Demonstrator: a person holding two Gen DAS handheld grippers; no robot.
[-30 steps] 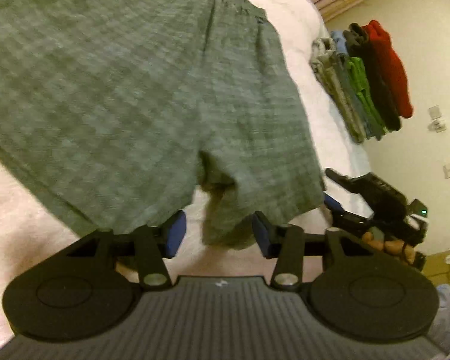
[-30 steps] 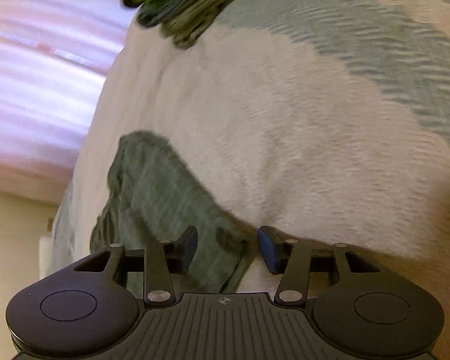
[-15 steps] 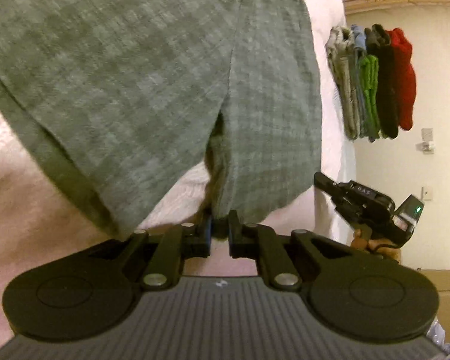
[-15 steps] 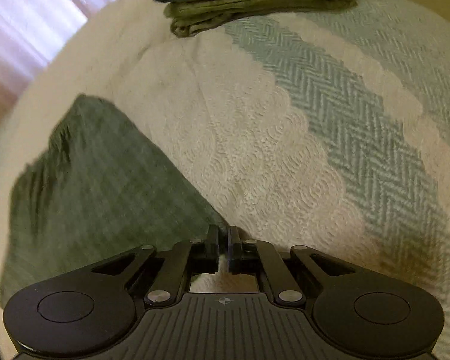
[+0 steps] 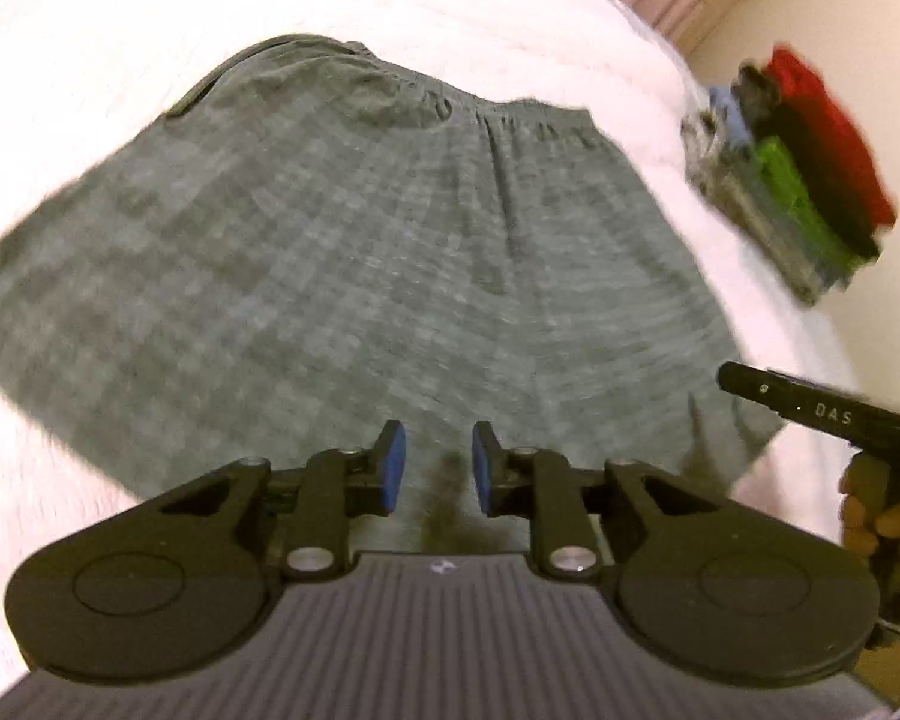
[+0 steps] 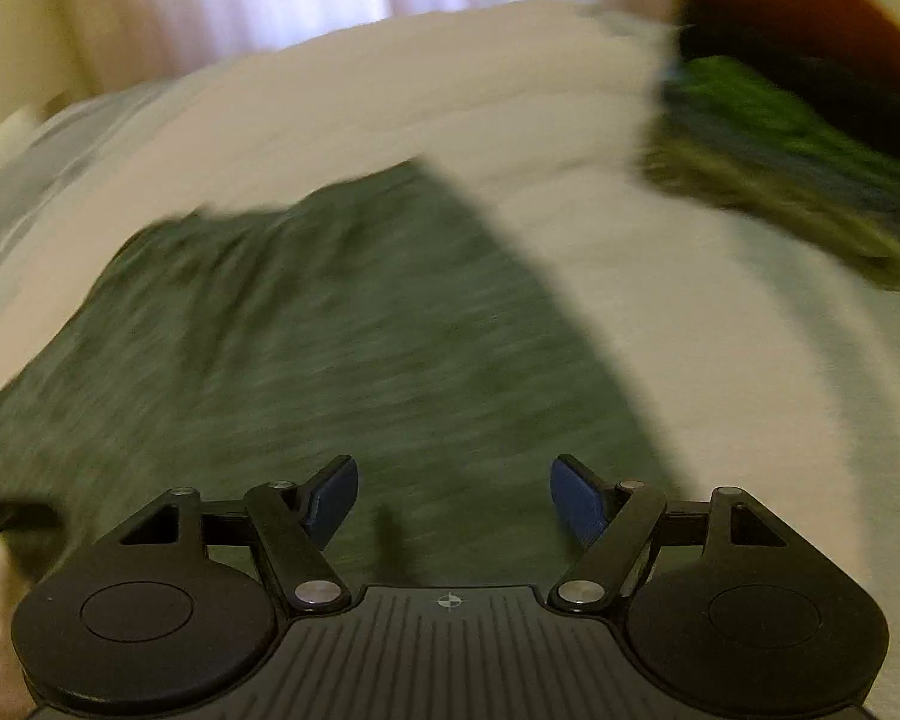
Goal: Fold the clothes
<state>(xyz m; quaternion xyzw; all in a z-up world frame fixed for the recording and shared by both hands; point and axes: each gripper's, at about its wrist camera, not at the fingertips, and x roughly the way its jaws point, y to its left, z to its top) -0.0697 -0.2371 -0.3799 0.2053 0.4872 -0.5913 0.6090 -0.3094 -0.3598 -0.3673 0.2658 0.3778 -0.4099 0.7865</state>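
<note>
Nearest the cameras, the left gripper (image 5: 432, 459) has its blue pads slightly apart and opening, gripping nothing. The right gripper (image 6: 453, 495) hangs wide and opening too, likewise empty. Just beyond both lie the grey-green checked shorts (image 5: 354, 276), spread on the white bedspread (image 5: 390, 6), waistband at the far edge; through the blur they look folded in half, so further folds and stacking remain. At the far right sits a pile of folded clothes (image 5: 792, 180).

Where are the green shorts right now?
The green shorts lie flat on the white bedspread, just ahead of both grippers, left of the stack of folded clothes.
</note>
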